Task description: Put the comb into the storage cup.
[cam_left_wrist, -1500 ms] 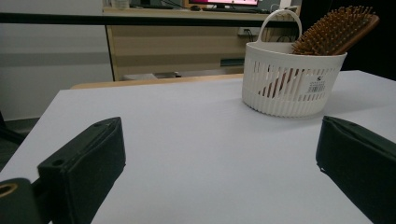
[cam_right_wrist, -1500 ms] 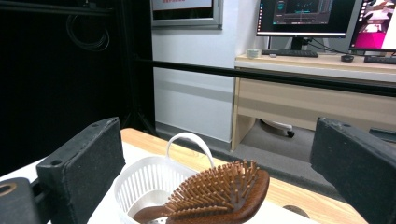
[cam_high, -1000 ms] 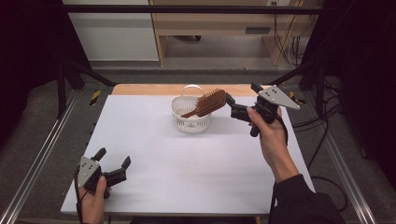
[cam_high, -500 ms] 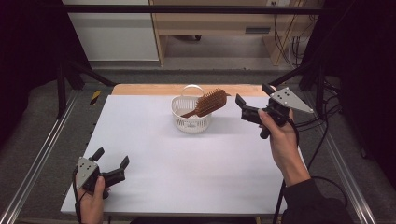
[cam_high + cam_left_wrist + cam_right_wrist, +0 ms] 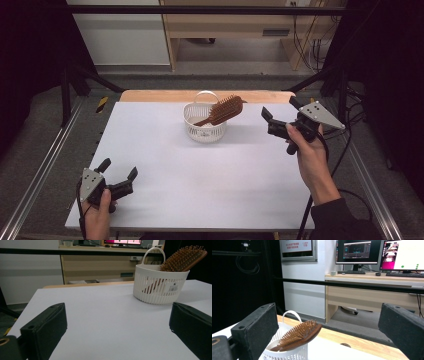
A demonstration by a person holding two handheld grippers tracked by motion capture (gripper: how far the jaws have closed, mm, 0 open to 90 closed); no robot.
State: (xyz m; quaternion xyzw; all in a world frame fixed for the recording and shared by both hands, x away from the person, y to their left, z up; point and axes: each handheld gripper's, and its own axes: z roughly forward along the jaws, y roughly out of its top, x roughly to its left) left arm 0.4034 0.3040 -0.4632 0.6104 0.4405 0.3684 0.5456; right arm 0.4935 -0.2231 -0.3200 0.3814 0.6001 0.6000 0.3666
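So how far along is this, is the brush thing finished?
It looks mostly done: the wooden hairbrush sits handle-down in the white basket, its bristle head leaning over the rim. Nothing is in hand; the right gripper hovers open beside the basket, and the left gripper rests open at the table's near corner. No further step is evident.

White table (image 5: 200, 180) with a wooden strip along its 12 o'clock edge. A white slatted basket (image 5: 204, 127) stands on it toward 12 o'clock, holding a brush (image 5: 223, 110).
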